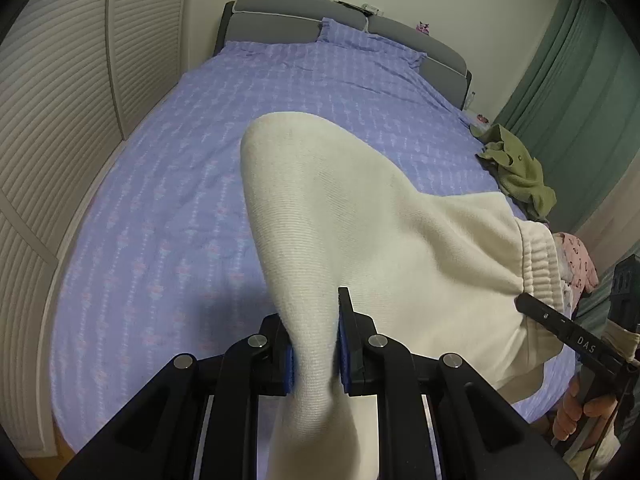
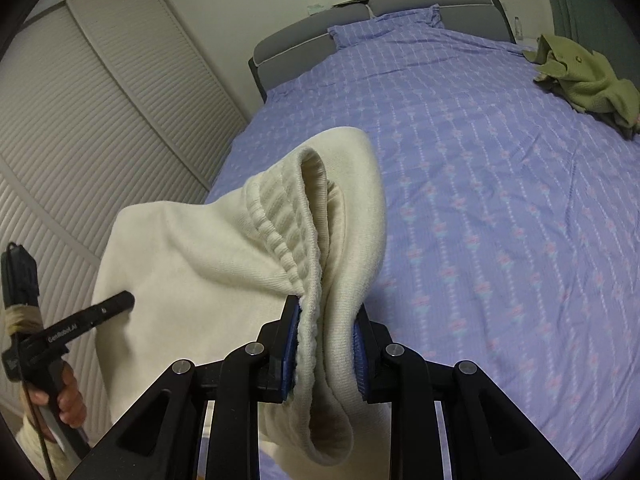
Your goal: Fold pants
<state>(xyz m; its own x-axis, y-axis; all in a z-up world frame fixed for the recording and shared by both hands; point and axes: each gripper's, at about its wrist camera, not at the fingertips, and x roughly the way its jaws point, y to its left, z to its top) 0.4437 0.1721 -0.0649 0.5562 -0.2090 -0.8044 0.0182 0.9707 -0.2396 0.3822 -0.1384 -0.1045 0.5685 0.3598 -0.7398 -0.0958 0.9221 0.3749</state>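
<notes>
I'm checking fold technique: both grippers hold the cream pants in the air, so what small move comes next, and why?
Probably lower both together and lay the cream knit pants flat on the purple patterned bedspread. The left gripper pinches a leg, the right gripper the ribbed waistband, and the fabric hangs bunched above the bed.

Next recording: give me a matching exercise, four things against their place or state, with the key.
Things:
1. left hand-held gripper
2. right hand-held gripper
3. green garment
4. pillow

Place or state:
A. crumpled at the bed's far right edge
B. shut on the ribbed waistband
C. against the grey headboard
D. shut on the plain end of the cream pants

Pairs: 1-D, 2-B, 3-A, 4-C
</notes>
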